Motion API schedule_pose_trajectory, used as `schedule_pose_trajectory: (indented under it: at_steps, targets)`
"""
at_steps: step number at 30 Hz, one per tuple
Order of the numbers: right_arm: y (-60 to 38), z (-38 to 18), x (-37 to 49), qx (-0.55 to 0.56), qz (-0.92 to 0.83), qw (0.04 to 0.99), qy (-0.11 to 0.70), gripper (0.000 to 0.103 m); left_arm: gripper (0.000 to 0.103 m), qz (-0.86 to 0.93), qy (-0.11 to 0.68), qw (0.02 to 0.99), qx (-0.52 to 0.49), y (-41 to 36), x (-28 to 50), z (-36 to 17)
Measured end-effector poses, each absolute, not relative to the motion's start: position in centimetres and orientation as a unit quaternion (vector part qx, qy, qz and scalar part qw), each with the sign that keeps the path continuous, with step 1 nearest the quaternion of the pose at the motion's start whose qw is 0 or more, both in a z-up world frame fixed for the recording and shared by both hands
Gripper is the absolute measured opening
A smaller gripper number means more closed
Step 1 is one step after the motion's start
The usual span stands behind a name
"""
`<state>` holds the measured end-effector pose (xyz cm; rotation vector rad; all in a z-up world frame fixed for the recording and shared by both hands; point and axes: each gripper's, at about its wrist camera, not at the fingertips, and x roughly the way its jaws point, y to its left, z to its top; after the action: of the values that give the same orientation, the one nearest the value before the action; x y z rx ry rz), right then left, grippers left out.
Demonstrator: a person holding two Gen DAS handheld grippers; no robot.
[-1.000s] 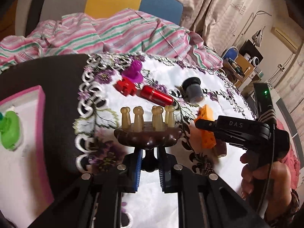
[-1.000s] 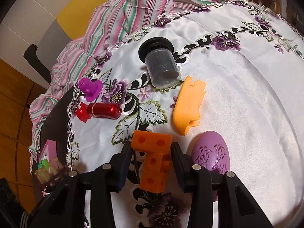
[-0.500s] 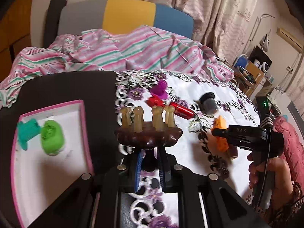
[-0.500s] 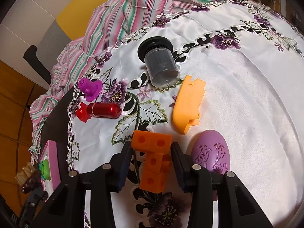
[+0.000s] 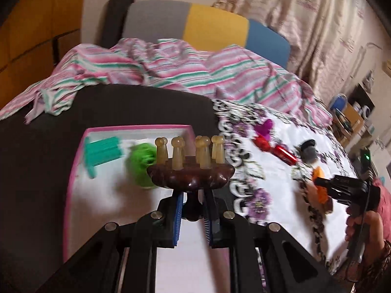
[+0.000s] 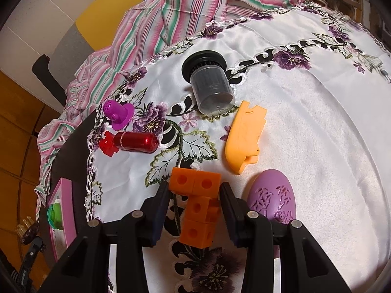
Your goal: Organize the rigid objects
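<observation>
My left gripper (image 5: 193, 196) is shut on the stem of a dark wooden massager (image 5: 190, 177) with pale pegs and holds it above the pink-rimmed white tray (image 5: 73, 183). In the tray lie a green round piece (image 5: 140, 164) and a teal piece (image 5: 102, 152). My right gripper (image 6: 195, 190) is shut on an orange block piece (image 6: 198, 210) low over the white embroidered tablecloth (image 6: 305, 122). On the cloth lie a black-lidded jar (image 6: 210, 88), a yellow-orange plastic piece (image 6: 244, 139), a purple egg shape (image 6: 271, 197), a red cylinder (image 6: 136, 141) and a magenta hat-shaped piece (image 6: 118, 112).
A small red piece (image 6: 107, 144) touches the red cylinder's end. A striped pink cloth (image 5: 183, 66) covers the table's far side, before a grey, yellow and blue chair back (image 5: 207, 29). The tray sits on a dark tabletop (image 5: 44, 146). A person's hand (image 5: 359, 222) holds the right gripper.
My left gripper has carried the wooden massager leftward, from over the embroidered cloth to over the pink-rimmed tray. The right gripper and its orange blocks have stayed put.
</observation>
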<state>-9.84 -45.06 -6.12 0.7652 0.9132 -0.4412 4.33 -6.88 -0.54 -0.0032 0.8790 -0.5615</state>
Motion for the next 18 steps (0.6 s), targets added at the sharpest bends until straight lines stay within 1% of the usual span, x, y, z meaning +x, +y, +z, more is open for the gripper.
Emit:
schedule_pose_trajectory:
  at_steps: [7, 18]
  targets:
    - [-45.0, -6.1, -9.7, 0.348, -0.212, 0.806, 0.43, 0.042, 0.014, -0.227, 0.439, 0.869, -0.025, -2.9, 6.4, -2.4]
    - [-44.8, -6.0, -9.7, 0.34, -0.215, 0.809, 0.429, 0.042, 0.014, -0.184, 0.472, 0.862, -0.014, -0.7, 9.7, -5.7]
